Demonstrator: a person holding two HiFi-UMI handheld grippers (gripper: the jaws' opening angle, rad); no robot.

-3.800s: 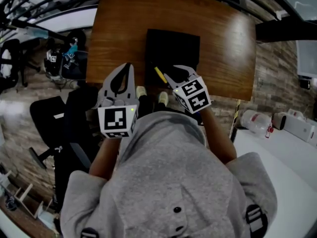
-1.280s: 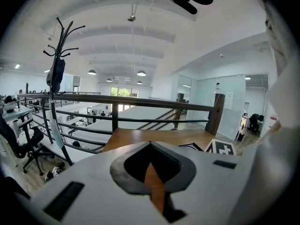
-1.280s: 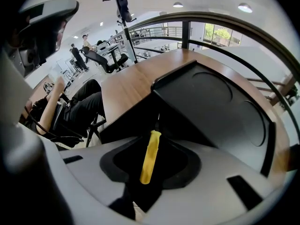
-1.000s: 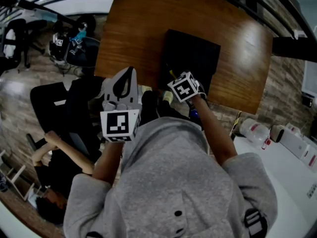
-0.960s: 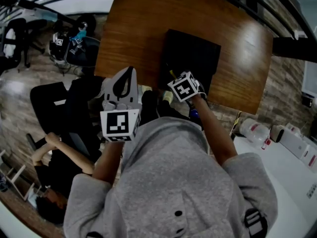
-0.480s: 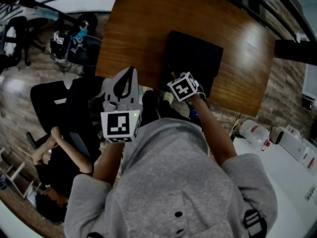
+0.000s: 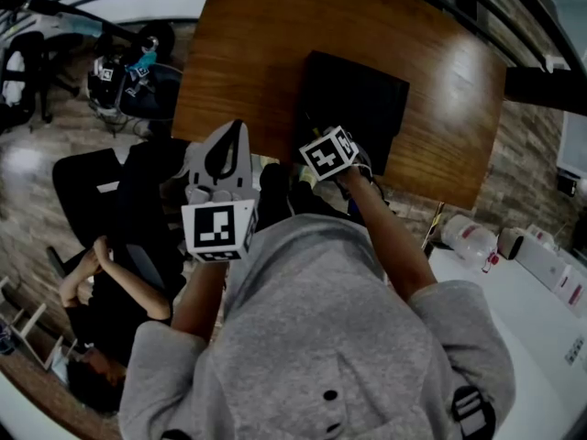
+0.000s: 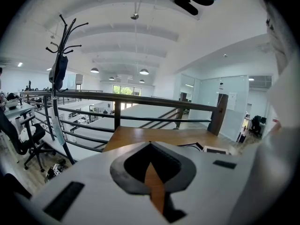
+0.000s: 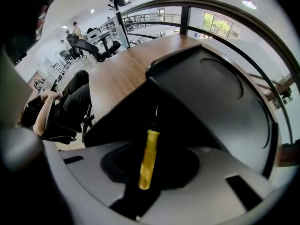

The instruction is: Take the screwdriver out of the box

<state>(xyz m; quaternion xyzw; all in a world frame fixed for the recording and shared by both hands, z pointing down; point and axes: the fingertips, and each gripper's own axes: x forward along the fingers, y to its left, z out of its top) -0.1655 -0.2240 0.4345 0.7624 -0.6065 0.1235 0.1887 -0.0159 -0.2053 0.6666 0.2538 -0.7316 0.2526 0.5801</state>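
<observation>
The right gripper (image 9: 152, 148) is tipped down into the black box (image 7: 367, 99) by the near edge of the tabletop (image 7: 257, 53), jaws apart but just been closing round the screwdriver (image 9: 148, 161) inside so it can get pinched, while the left gripper (image 8: 150, 146) is parked shut and empty.

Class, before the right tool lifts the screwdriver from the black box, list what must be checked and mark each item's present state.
1. Screwdriver between the right tool's jaws: ok. The yellow handle stands between them, and they have just been closing.
2. Pads pressing firmly on the handle: cannot tell.
3. Screwdriver out of the box: not ok. It is inside.
4. Left tool out of the way: ok. It is shut, empty and apart from the box.
5. Bare table beside the box for setting down: ok.
</observation>
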